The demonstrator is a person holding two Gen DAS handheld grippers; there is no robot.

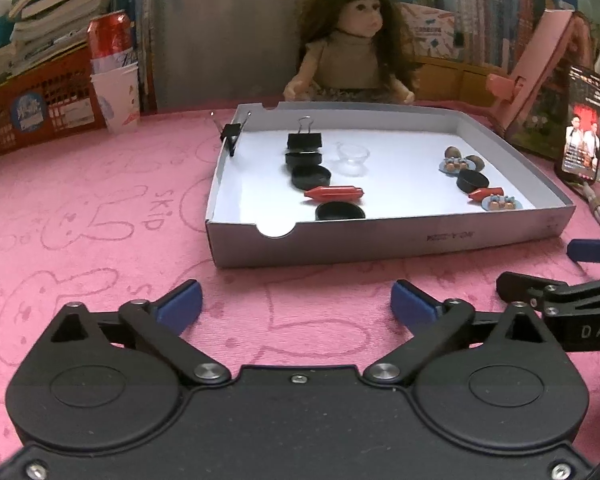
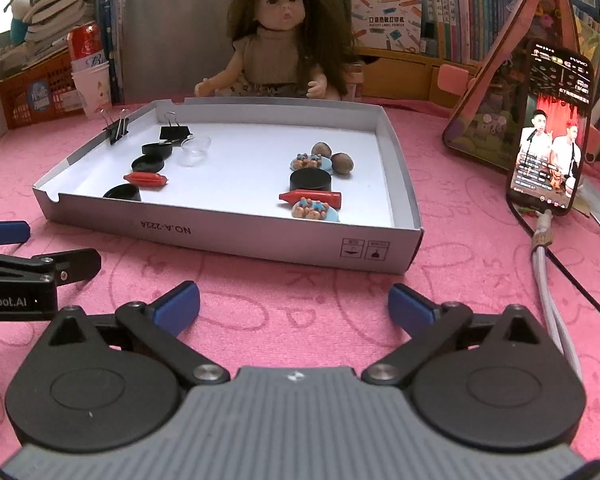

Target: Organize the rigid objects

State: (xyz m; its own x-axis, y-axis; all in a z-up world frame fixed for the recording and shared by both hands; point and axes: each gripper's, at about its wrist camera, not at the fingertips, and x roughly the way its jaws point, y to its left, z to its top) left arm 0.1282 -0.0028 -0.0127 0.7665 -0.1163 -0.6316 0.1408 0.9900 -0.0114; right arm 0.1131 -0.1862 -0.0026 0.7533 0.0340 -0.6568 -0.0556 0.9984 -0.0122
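Note:
A shallow white cardboard tray lies on the pink cloth. Its left half holds a black binder clip, black round lids, a clear small cup and a red crayon-like piece. Its right half holds brown nuts, a black lid, a red piece and small blue discs with bear figures. Another binder clip is clipped on the left wall. My left gripper and right gripper are open and empty, in front of the tray.
A doll sits behind the tray. A red can on paper cups and an orange crate stand at the back left. A lit phone with cable leans at the right, by a pink house-shaped toy.

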